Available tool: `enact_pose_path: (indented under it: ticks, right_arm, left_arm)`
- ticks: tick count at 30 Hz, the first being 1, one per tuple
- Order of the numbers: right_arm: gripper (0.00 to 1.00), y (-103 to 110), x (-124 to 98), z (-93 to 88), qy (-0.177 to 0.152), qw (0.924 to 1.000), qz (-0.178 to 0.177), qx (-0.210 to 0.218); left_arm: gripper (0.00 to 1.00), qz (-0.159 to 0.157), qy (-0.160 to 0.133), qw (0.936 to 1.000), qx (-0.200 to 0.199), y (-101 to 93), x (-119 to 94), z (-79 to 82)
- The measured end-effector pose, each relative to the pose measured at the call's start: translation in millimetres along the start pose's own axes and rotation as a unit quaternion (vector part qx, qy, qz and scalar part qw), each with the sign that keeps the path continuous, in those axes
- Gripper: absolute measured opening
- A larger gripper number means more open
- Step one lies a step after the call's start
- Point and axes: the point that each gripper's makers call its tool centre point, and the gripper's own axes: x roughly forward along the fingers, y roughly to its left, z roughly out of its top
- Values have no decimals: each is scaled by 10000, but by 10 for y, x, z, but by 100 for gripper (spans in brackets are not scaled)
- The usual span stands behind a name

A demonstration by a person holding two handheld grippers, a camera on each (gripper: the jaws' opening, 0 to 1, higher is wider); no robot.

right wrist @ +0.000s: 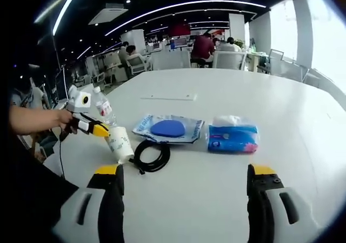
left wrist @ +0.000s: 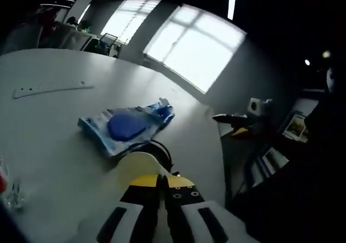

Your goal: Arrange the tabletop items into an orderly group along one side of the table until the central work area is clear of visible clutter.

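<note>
White tabletop (right wrist: 303, 146) carries a blue wipes pack (right wrist: 233, 137), a clear pouch (right wrist: 168, 128) with a blue pad inside, a black cable coil (right wrist: 152, 155) and a tilted paper cup (right wrist: 119, 144). Left gripper (right wrist: 100, 129) pinches the cup's rim; right gripper (right wrist: 184, 200) gapes wide, empty, just before them.

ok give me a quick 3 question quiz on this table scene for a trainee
1. True or false: the left gripper is shut on the paper cup.
2. What lies directly right of the blue pouch, seen from the right gripper view? A) tissue pack B) black cable C) water bottle
3. Fill in: the right gripper has its jaws ____.

Key: 1 true; 2 A, the tissue pack; 3 open.
</note>
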Motion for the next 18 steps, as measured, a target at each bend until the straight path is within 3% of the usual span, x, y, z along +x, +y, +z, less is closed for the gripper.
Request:
enact_pose_path:
  ticks: [9,18]
  right_arm:
    - [90,-20,-13,-1,1,10000,12,-15]
    - [90,-42,-12,48,-39,10000,19,-56]
  left_arm:
    - [0,-110,-36,9995,292,-265,-7,147]
    - [0,-55,23,9961,878,-459,-87,370]
